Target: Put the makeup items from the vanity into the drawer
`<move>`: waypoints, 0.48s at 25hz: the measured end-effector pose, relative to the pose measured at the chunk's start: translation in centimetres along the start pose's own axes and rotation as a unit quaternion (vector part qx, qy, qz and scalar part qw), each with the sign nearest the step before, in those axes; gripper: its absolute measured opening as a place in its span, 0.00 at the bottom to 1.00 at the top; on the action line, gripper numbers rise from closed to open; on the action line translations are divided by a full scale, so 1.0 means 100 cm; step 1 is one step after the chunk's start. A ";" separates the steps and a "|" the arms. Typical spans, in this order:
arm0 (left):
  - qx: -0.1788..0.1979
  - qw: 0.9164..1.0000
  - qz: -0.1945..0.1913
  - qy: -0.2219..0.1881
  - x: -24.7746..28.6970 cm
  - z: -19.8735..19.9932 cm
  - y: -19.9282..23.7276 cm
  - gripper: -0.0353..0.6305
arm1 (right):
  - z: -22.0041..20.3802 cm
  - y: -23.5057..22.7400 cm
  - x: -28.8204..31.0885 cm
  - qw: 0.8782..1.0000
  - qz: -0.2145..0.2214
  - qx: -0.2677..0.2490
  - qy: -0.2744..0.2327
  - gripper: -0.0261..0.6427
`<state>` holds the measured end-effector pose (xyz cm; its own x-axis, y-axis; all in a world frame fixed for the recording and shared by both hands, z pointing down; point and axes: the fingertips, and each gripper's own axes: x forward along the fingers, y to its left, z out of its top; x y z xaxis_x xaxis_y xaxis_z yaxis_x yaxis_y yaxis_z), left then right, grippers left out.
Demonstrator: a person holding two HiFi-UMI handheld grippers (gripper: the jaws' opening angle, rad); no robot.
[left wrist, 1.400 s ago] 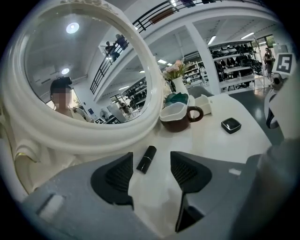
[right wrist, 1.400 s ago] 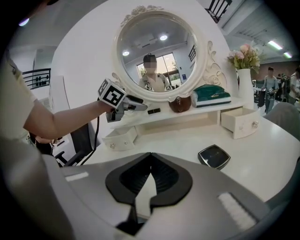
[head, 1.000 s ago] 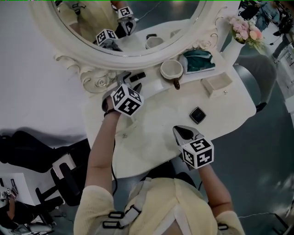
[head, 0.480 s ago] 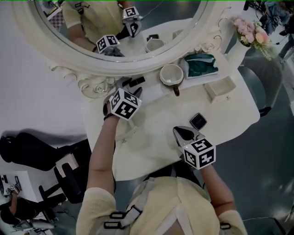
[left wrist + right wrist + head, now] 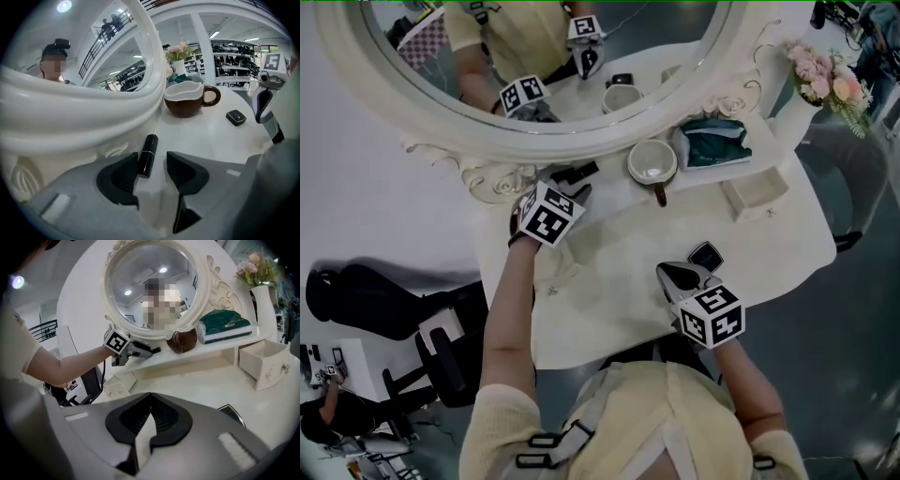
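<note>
Lipstick (image 5: 147, 154) lies between just-closing jaws of left tool (image 5: 152, 161), green box (image 5: 224, 326) print unreadable

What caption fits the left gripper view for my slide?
The left gripper, fingers just closing, straddles a black lipstick below the mirror frame.

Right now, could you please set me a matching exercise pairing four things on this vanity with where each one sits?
Things:
1. black lipstick
2. black compact
3. brown mug
4. small drawer

Places:
A. pulled open at the right end
B. on the shelf beside the green box
C. lying at the foot of the mirror frame
D. flat on the lower tabletop

Pairs: 1-C, 2-D, 3-B, 4-A.
</note>
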<state>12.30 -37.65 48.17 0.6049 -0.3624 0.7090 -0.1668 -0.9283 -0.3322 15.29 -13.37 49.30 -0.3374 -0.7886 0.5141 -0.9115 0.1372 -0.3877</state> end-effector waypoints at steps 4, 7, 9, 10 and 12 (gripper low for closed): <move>0.001 1.000 -0.004 0.001 0.001 0.001 0.000 0.35 | 0.001 -0.005 -0.001 1.000 0.001 -0.001 0.001 0.04; 0.005 1.000 0.004 0.002 0.001 0.000 0.001 0.35 | 0.000 -0.006 -0.001 1.000 0.001 -0.003 0.004 0.04; 0.024 0.999 0.031 0.008 -0.001 0.000 0.007 0.19 | -0.001 -0.007 -0.002 1.000 0.001 -0.003 0.006 0.04; 0.036 0.998 0.042 0.011 -0.002 -0.001 0.009 0.19 | -0.002 -0.007 -0.003 1.000 0.001 -0.003 0.006 0.04; 0.046 0.998 0.051 0.016 -0.002 0.000 0.009 0.19 | -0.002 -0.008 -0.004 1.000 0.001 -0.003 0.007 0.04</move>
<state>12.03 -38.47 47.77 0.5630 -0.4578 0.6881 -0.1526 -0.8758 -0.4579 16.12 -13.06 49.56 -0.3415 -0.7802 0.5242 -0.9126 0.1418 -0.3835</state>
